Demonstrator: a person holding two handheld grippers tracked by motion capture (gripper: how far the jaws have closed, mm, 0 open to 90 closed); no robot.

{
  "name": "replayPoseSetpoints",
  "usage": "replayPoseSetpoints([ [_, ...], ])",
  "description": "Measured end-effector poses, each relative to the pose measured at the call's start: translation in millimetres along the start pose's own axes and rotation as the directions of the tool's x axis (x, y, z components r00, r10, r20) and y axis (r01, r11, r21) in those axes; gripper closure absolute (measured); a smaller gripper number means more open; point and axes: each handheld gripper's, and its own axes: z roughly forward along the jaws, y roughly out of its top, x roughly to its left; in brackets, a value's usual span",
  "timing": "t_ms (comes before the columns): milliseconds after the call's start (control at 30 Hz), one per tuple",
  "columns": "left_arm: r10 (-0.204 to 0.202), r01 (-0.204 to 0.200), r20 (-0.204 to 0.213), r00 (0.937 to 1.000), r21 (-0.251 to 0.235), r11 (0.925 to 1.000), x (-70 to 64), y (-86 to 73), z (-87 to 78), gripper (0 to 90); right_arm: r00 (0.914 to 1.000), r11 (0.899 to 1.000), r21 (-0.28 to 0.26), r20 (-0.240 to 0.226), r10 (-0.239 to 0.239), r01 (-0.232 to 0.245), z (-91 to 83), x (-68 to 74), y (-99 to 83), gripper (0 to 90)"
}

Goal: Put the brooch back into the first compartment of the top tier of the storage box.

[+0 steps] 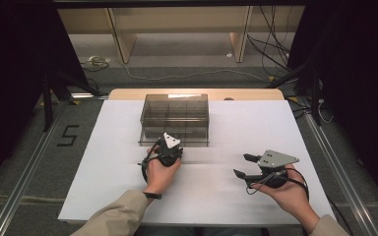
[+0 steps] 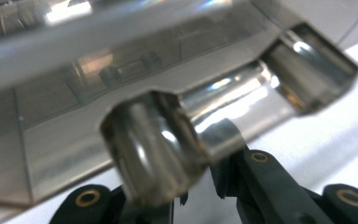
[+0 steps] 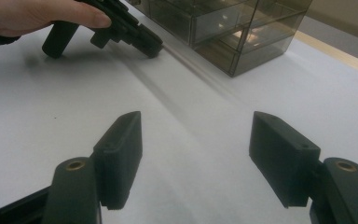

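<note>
Drawer cabinet (image 1: 175,119), smoked clear plastic with several small compartments, stands on the white counter (image 1: 103,162) toward the far edge, slightly left of centre. Left gripper (image 1: 170,145) is at the cabinet's near face, low on the front. In the left gripper view a drawer handle (image 2: 154,144) of the same clear plastic sits right at the gripper's tips; one black jaw is beside it, the other is mostly covered by it. The view is blurred, so I cannot tell whether the jaws are clamped on the handle or only set against it. A second handle (image 2: 307,70) shows further along the same front.

Right gripper (image 1: 243,165) is held above bare counter, well apart from the cabinet, to the near right. Its jaws stand wide apart with nothing between them, as the right gripper view shows (image 3: 196,158). The left hand (image 3: 37,16) and its gripper appear there too, at the cabinet front.
</note>
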Motion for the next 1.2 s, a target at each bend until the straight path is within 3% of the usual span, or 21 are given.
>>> replayPoseSetpoints([
  [300, 0.023, -0.023, 0.029, 0.9993, 0.009, 0.9997, -2.3, -3.1, -10.5, 79.8, 1.0, 1.0, -0.004, 0.004, -0.001, 0.001, -0.9, 0.1, 0.4, 35.5],
  [367, 0.031, -0.031, 0.027, 0.9992, 0.001, 0.9995, -2.9, -3.0, -14.5, 88.2, 1.0, 1.0, -0.004, 0.006, 0.0, 0.0, -1.1, -0.1, 0.3, 35.5],
  [400, 0.037, -0.037, 0.038, 0.9986, 0.0, 0.9993, -2.3, -2.8, -14.9, 88.1, 1.0, 1.0, -0.004, 0.005, -0.001, 0.001, -1.0, -0.1, 0.3, 35.5],
  [533, 0.05, -0.05, 0.037, 0.9981, 0.023, 0.9985, -1.0, -6.2, -11.8, 83.4, 1.0, 1.0, -0.002, 0.004, -0.002, 0.002, -0.7, 0.6, 0.5, 35.5],
  [600, 0.047, -0.047, 0.027, 0.9985, 0.009, 0.9988, -2.0, -6.1, -11.4, 80.1, 1.0, 1.0, -0.003, 0.004, -0.001, 0.001, -1.1, 0.5, 0.6, 35.5],
  [700, 0.031, -0.031, -0.013, 0.9994, -0.009, 0.9995, -1.6, -5.1, -10.5, 65.1, 1.0, 1.0, -0.004, 0.004, -0.001, 0.001, -0.9, -0.1, 0.3, 35.6],
  [833, 0.019, -0.019, -0.019, 0.9997, -0.004, 0.9998, 0.6, -3.4, -3.2, 56.7, 1.0, 1.0, -0.001, 0.0, -0.003, 0.003, 0.2, 0.4, 0.4, 35.6],
  [1067, 0.016, -0.016, -0.003, 0.9999, 0.0, 0.9999, 2.8, 2.0, 3.6, 52.2, 1.0, 1.0, 0.005, -0.002, -0.002, 0.002, 1.2, 0.6, 0.1, 35.6],
  [1200, 0.008, -0.009, 0.028, 0.9996, 0.006, 0.9999, 4.7, 2.6, 4.7, 56.1, 1.0, 1.0, 0.004, -0.004, -0.005, 0.005, 2.1, 1.2, 0.3, 35.7],
])
